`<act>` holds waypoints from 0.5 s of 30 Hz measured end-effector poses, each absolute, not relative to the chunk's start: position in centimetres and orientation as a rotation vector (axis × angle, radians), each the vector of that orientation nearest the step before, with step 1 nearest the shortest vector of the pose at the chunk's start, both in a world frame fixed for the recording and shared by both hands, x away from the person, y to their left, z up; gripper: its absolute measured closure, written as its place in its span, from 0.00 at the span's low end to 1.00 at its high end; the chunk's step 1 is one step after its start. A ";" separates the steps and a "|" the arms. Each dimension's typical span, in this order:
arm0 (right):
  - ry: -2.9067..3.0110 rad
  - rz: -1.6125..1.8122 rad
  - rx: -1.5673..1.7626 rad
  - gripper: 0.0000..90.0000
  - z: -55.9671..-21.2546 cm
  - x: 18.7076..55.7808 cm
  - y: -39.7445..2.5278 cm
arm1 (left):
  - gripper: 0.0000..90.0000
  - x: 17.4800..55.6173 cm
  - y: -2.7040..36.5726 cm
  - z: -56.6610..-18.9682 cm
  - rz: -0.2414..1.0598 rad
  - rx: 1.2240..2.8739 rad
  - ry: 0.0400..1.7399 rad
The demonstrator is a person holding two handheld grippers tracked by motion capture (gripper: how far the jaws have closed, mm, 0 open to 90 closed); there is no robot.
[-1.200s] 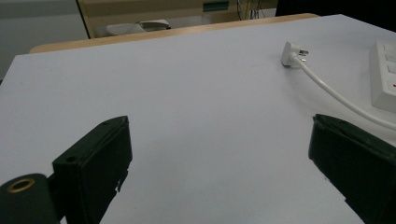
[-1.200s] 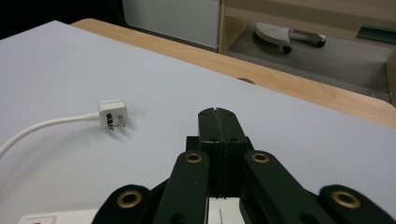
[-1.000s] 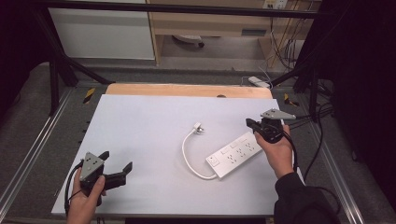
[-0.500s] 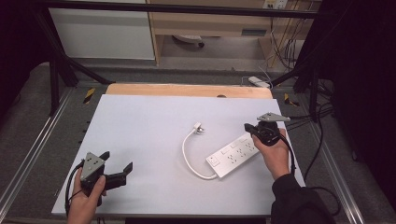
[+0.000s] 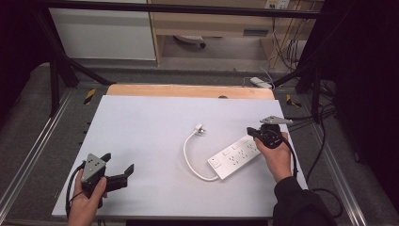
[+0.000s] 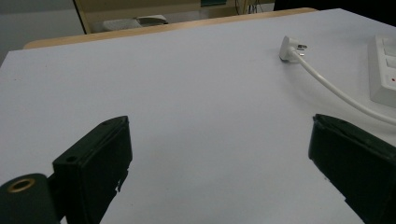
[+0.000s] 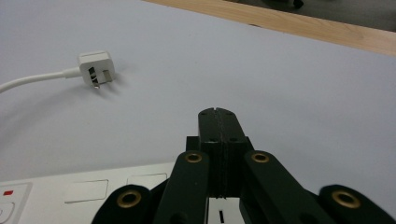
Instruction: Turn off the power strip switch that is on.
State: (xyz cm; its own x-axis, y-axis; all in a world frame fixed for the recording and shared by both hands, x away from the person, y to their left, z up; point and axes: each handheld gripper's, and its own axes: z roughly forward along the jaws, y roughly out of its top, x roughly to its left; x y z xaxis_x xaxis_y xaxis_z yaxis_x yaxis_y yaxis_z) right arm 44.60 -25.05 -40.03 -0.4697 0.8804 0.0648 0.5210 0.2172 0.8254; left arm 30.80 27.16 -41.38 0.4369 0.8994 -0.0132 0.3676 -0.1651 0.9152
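**Right gripper working at the power strip's far end**

Currently, in the high view, the power strip point(image 5: 234, 157) is lying diagonally on the white table point(image 5: 150, 127), right of centre, w/ its cord point(image 5: 190, 157) looping off the near end and round to the plug point(image 5: 200, 128), which is resting loose on the table. The right gripper point(image 5: 254, 133) is sitting at the strip's far end. The left gripper point(image 5: 117, 167) is waiting near the front-left corner, well apart from the strip.

In the left gripper view, its jaws are standing wide apart w/ nothing between them, pointing across bare table toward the plug point(image 6: 289, 48) and the strip's edge point(image 6: 383, 70).

In the right gripper view, the jaws are pressed fully together, holding nothing, tip just above the strip point(image 7: 93, 196); the plug point(image 7: 95, 67) is lying beyond, prongs toward the camera.

Judgement: the step looks like pressing or steadying the strip w/ the closed tip. To do it well, the person should be pushing straight down, not sideways, since the light strip prob. slides easily; bringing the left gripper over to brace the near end would help.
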 end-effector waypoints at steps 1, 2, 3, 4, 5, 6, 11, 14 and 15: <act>2.078 1.150 1.292 1.00 -40.2 44.6 -25.1 | 0.07 30.8 27.2 -41.4 0.702 1.739 1.098; 2.078 1.153 1.300 1.00 -40.2 44.5 -25.1 | 0.07 30.8 27.2 -41.4 0.702 1.739 1.098; 2.078 1.151 1.301 1.00 -40.3 44.5 -25.1 | 0.07 30.8 27.2 -41.4 0.701 1.739 1.098; 2.077 1.150 1.299 1.00 -40.3 44.5 -25.1 | 0.07 30.8 27.2 -41.4 0.701 1.739 1.098; 2.078 1.152 1.298 1.00 -40.4 44.5 -25.1 | 0.07 30.8 27.2 -41.4 0.702 1.740 1.098; 2.078 1.152 1.298 1.00 -40.4 44.5 -25.1 | 0.07 30.8 27.2 -41.4 0.702 1.739 1.098; 2.076 1.150 1.304 1.00 -40.7 44.4 -25.1 | 0.07 30.8 27.2 -41.4 0.702 1.740 1.097; 2.077 1.147 1.304 1.00 -40.9 44.4 -25.1 | 0.07 30.8 27.2 -41.4 0.702 1.740 1.097; 2.077 1.146 1.306 1.00 -41.0 44.3 -25.1 | 0.07 30.8 27.2 -41.4 0.701 1.739 1.097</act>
State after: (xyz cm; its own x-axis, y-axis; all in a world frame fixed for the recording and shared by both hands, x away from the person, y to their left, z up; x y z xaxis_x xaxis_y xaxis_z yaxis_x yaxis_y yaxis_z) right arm 44.34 -25.13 -40.96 -0.4637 0.8835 0.0670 0.5276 0.2146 0.8219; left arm 30.81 27.16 -41.38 0.4374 0.8992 -0.0114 0.3671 -0.1670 0.9151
